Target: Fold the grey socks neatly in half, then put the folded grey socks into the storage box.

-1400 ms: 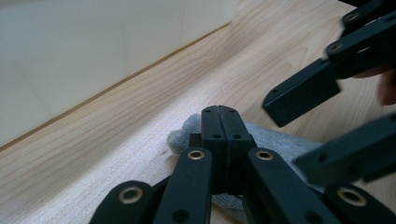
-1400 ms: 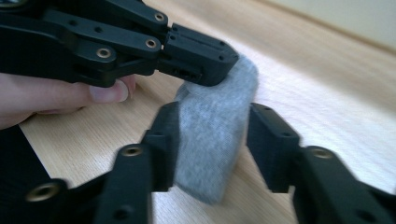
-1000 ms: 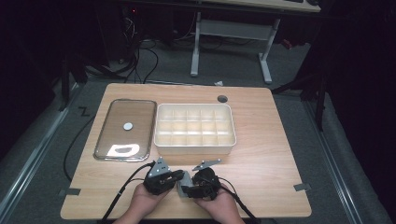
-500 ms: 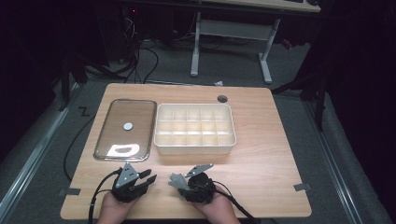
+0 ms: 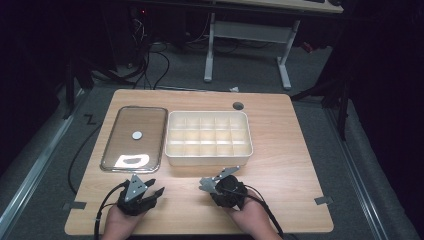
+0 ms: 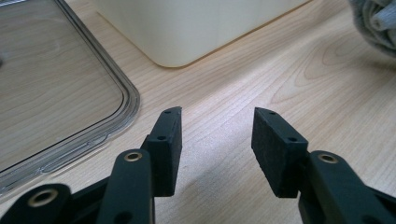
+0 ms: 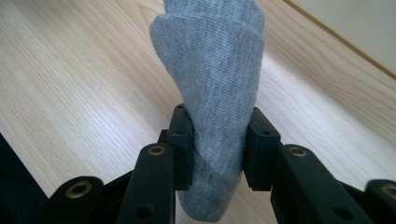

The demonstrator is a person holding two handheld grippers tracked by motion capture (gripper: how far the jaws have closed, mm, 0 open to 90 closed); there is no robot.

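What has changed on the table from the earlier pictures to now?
The two hands, close together a second ago, have moved apart: the left tool went to the left and its jaws have just been opening, with nothing between them. The right tool has closed on the grey sock. The clear lid and the divided box stayed in place.

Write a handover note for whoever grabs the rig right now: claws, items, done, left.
Right claw: shut on grey sock, held just above the table's near edge.
Left claw: has just been opening, nothing between the pads, near the clear lid.
Compartment box: lid off and lying to its left, compartments look bare.
Done: sock gripped by one claw.
Left: likely place the sock in the box, then fit the lid.
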